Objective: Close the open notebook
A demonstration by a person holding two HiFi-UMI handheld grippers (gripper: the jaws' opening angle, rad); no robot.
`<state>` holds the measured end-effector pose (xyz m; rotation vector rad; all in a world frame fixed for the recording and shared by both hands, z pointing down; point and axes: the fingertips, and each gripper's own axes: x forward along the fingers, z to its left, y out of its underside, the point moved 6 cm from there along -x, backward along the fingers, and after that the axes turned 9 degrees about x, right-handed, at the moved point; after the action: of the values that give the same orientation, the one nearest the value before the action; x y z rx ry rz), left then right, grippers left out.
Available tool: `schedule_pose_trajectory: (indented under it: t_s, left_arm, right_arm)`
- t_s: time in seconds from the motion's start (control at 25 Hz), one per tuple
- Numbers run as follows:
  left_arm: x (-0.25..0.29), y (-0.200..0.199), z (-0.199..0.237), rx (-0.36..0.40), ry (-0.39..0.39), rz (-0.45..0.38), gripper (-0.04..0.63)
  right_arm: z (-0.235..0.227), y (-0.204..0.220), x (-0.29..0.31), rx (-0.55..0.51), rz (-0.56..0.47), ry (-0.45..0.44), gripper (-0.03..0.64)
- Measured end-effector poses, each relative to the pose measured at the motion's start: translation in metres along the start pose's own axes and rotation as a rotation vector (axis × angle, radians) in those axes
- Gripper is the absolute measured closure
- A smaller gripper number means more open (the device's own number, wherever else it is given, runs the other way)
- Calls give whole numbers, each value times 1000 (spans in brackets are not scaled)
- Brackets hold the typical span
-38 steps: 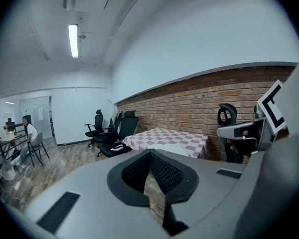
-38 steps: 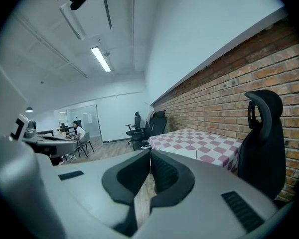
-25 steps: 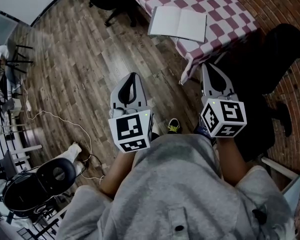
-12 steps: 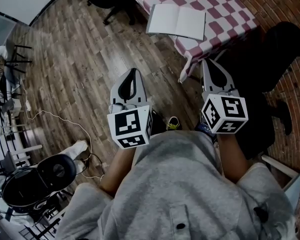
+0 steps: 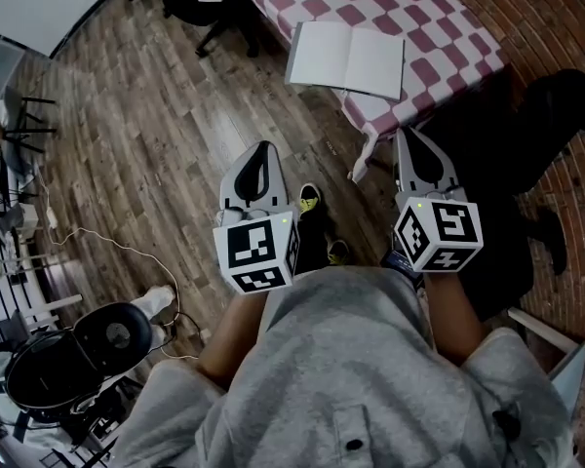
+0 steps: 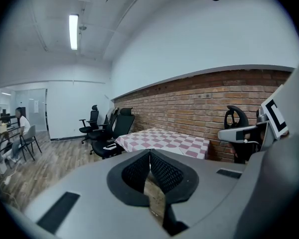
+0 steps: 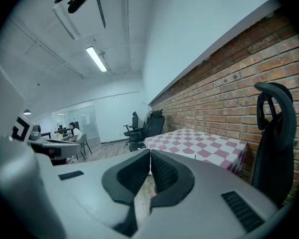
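Observation:
An open white notebook (image 5: 347, 59) lies flat at the near edge of a table with a red-and-white checked cloth (image 5: 390, 13), in the head view's upper middle. My left gripper (image 5: 260, 150) hangs over the wooden floor, well short of the table, jaws shut and empty. My right gripper (image 5: 407, 133) sits just below the table's near corner, jaws also shut with nothing between them. From both gripper views the checked table (image 6: 164, 139) (image 7: 202, 143) stands ahead; the notebook is not visible there.
A black office chair (image 5: 556, 100) stands right of the table against the brick wall (image 5: 556, 8). More black chairs (image 6: 112, 128) sit beyond the table. A round black seat (image 5: 73, 354) and a white cable (image 5: 107, 247) lie on the floor at lower left.
Both grippers have drifted forward toward the table, and the table with the notebook sits slightly lower and closer in the head view. One of the person's feet has stepped forward.

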<state>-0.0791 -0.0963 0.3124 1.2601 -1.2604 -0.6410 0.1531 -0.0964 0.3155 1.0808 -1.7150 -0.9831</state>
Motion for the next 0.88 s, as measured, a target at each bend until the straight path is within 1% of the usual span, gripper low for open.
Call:
schedule_pose_trajectory:
  t_s: [0.36,0.52,0.68,0.88]
  left_arm:
    - [74,-8,30,-19,34,28,586]
    - [97,-7,38,-22,57,48,586]
    - [122,-6,39,-10,101,61,586]
    - [153,1,40,-20,150,86,584]
  right_arm:
    - [-13,-11,62,0,47,52,592]
    - [-21,-13,80,6,53,83,592]
    - [-32,-15,94,12,51,115,592]
    - [-41,-12,110,25,69,149,592]
